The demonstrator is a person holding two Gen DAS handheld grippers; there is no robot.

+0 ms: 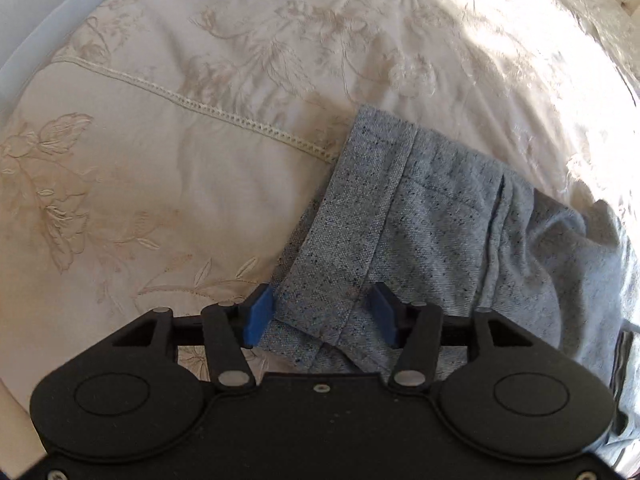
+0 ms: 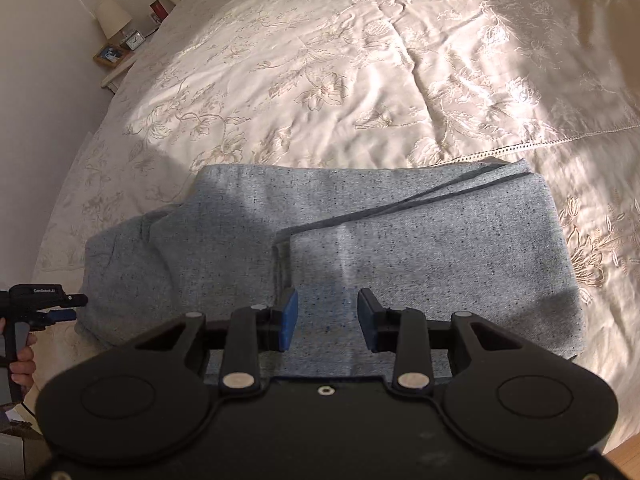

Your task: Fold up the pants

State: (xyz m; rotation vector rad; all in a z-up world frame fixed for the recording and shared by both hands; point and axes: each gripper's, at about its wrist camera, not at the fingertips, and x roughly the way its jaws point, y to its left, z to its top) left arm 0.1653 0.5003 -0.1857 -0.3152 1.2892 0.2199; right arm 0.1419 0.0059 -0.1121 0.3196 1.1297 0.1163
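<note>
Grey-blue speckled pants [image 2: 400, 240] lie folded on a cream embroidered bedspread [image 2: 360, 80], with layered edges at the right end and a bunched part at the left. My right gripper [image 2: 327, 318] hovers over the near edge of the fold, jaws apart, with nothing pinched. In the left wrist view a hemmed end of the pants [image 1: 440, 232] runs up from between the blue pads. My left gripper [image 1: 322, 312] stands wide open over that hem, and the pads do not press it. From the right wrist view, the left gripper [image 2: 76, 308] shows at the far left, held by a hand [image 2: 22, 364].
The bedspread [image 1: 160, 160] has a lace seam [image 1: 224, 114] and a sunlit patch at the back. A nightstand at the far left holds a lamp [image 2: 114, 20], a clock [image 2: 134, 40] and a picture frame [image 2: 110, 56]. Wood floor [image 2: 624, 456] shows beyond the bed's near right corner.
</note>
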